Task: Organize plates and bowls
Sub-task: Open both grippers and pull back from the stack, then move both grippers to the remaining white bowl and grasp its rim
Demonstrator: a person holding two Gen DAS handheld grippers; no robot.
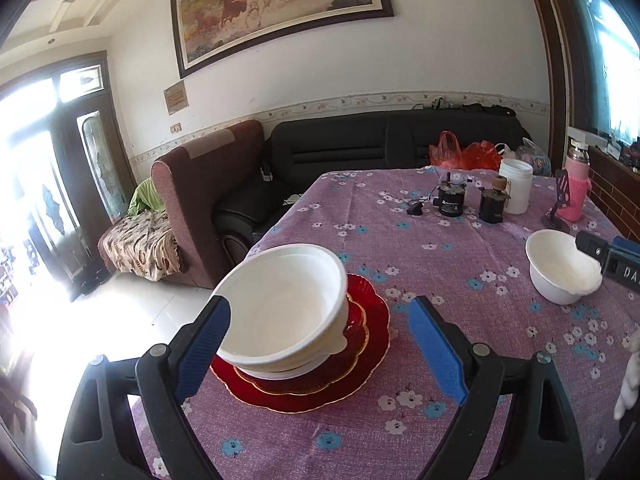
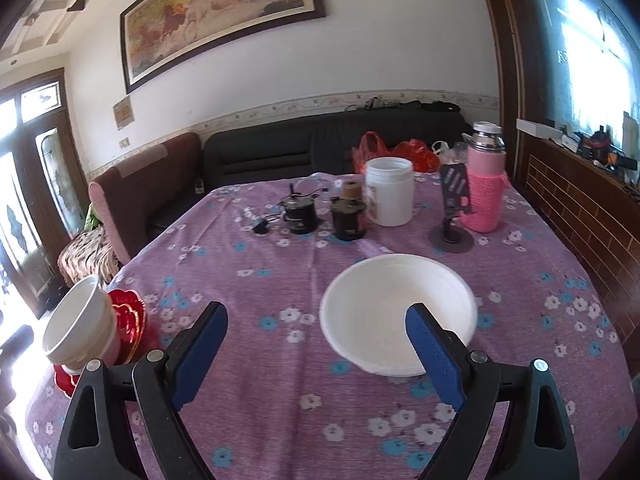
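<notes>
Two stacked white bowls [image 1: 284, 308] sit tilted on two stacked red plates [image 1: 360, 364] near the table's left edge. My left gripper [image 1: 320, 340] is open, its blue pads on either side of the stack, holding nothing. A single white bowl [image 2: 396, 312] stands on the purple floral cloth; it also shows in the left wrist view [image 1: 560, 266]. My right gripper [image 2: 316, 348] is open; its right finger [image 2: 434, 356] overlaps the bowl's near rim. The bowl and plate stack shows at the far left of the right wrist view [image 2: 84, 328].
At the far end of the table [image 2: 280, 360] stand a white jar [image 2: 390, 192], two small dark devices [image 2: 300, 212], a phone stand [image 2: 454, 216] and a pink-sleeved flask [image 2: 484, 184]. Sofas lie beyond; a wooden ledge runs along the right.
</notes>
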